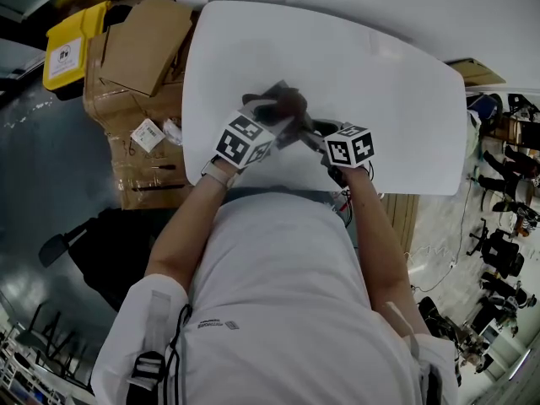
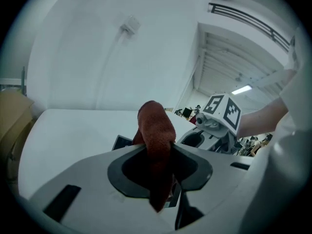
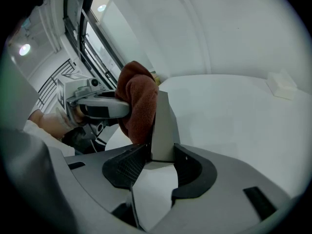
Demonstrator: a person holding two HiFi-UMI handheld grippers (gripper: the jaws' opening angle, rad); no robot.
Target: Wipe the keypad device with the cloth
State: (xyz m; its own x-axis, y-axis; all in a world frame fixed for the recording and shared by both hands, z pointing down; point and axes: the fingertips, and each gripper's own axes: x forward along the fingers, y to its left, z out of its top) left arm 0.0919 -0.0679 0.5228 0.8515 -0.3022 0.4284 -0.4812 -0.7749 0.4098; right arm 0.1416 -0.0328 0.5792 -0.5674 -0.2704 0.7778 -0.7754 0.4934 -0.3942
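In the left gripper view, your left gripper [image 2: 156, 152] has its jaws pinching the cloth [image 2: 155, 128]. The cloth is a rust-brown, nubbly fold. It stands up out of the jaws toward 12 o'clock, and a loose end hangs down toward 6. A dark flat corner of the keypad device [image 2: 122, 142] shows just beside the cloth at 9 o'clock. Your right gripper [image 2: 195, 139] sits at 3 o'clock, close in, with its marker cube [image 2: 223, 110] above it.

In the right gripper view, your right gripper's jaws are closed on the lower edge of the keypad device [image 3: 163, 128]. The device is a thin grey slab standing on edge and pointing to 12 o'clock. The bunched cloth [image 3: 139, 101] presses against its face on the 9 o'clock side, and the left gripper is behind it at 9. A small white block [image 3: 282, 84] lies on the surface [image 3: 229, 116] at 2 o'clock, well apart from the device.

In the head view, both grippers meet over the near middle of the white surface, with the dark cloth [image 1: 283, 104] bunched between them. The device itself is hard to make out there. Cardboard boxes [image 1: 143, 45] and a yellow bin [image 1: 74, 45] stand off the surface at 10 o'clock.
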